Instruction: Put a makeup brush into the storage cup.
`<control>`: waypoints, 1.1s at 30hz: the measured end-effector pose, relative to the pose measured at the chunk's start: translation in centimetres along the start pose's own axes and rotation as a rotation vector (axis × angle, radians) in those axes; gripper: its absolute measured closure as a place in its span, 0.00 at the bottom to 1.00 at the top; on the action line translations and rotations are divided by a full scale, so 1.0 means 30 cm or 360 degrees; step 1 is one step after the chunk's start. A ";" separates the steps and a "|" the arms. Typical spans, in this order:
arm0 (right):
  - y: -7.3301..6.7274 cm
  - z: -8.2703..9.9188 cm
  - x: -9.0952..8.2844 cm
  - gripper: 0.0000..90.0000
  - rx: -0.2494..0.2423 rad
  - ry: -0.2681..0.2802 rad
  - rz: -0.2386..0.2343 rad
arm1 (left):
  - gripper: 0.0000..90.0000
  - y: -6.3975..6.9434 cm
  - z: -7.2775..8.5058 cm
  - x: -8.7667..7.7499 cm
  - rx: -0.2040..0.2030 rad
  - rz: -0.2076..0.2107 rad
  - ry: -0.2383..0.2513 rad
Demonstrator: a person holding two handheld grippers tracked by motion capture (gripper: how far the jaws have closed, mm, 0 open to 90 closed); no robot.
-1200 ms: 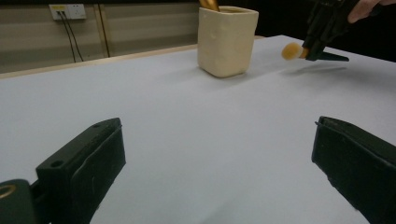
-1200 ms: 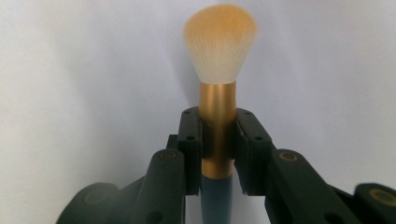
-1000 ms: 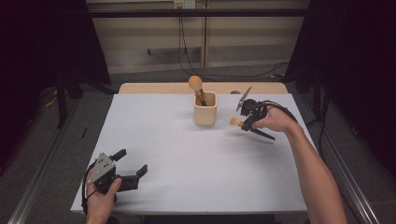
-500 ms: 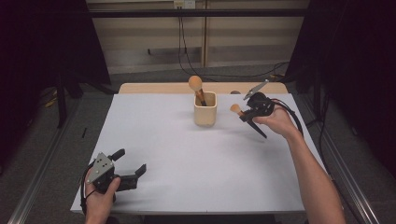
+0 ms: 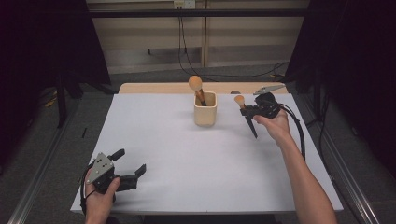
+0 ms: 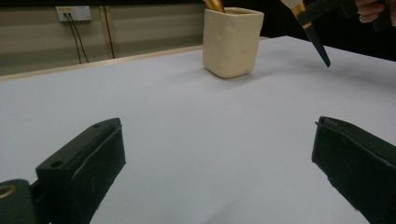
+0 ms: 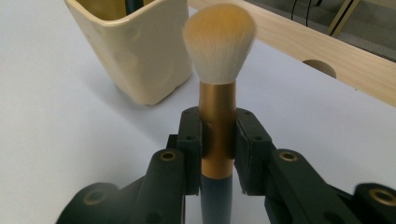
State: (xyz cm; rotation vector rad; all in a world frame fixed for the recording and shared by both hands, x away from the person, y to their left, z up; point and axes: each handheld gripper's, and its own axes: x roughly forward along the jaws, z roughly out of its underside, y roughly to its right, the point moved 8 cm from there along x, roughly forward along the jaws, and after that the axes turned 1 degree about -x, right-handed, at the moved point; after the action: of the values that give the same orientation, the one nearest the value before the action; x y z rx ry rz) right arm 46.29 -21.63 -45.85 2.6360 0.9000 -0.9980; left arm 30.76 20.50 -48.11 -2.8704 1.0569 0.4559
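Right gripper (image 7: 218, 140) pinches a soft-bristled brush (image 7: 218, 70) by its smooth gold ferrule, near the squarish glossy cream cup (image 7: 135, 51); left gripper (image 6: 217, 172) spread.

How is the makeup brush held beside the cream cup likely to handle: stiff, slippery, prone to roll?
The makeup brush looks stiff and light. Its smooth gold ferrule may slip between the right gripper's fingers. Being round, it would probably roll if laid down.

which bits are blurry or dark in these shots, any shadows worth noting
High view: the white table is evenly lit, its surroundings nearly black. Left gripper view: the near jaws are soft, the cream cup sharper. Right gripper view: the brush bristles look slightly soft, and the cup casts a faint shadow on the table.
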 end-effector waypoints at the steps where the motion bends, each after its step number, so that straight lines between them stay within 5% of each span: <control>1: 0.001 0.004 0.000 0.82 0.0009 0.0022 -0.0006 | 0.03 -0.001 0.000 0.000 0.0001 -0.0001 0.0000; 26: -0.042 -0.089 -0.069 0.82 0.0025 0.0650 -0.0080 | 0.03 0.001 -0.001 0.001 0.0000 0.0005 0.0008; 33: -0.054 -0.128 -0.089 0.82 0.0016 0.0720 -0.0111 | 0.03 0.004 0.001 0.004 0.0005 0.0011 -0.0002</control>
State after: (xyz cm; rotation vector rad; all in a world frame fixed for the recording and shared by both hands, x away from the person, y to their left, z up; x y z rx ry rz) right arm 45.81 -20.21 -41.13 2.9102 1.0792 -0.4165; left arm 30.78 20.33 -48.17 -2.8642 1.0670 0.4565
